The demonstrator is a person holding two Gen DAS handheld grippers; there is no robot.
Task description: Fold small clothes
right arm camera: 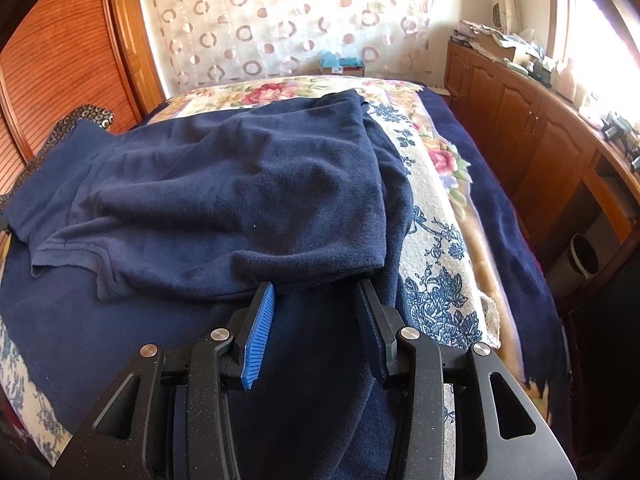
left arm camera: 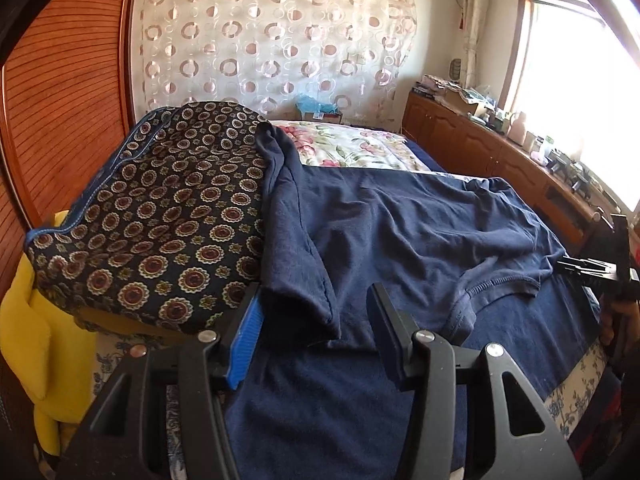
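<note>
Left wrist view: navy T-shirt (left arm camera: 400, 232) sprawls on the bed (left arm camera: 360, 148); soft, limp and light, I judge, best pinched at sleeve hems; left gripper (left arm camera: 316, 304) and right gripper (right arm camera: 316, 292) gape wide, empty

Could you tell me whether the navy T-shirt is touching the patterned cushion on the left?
Touching. In the left wrist view the navy T-shirt's sleeve is draped up against the patterned cushion's right edge, overlapping it with no gap visible between them.
</note>
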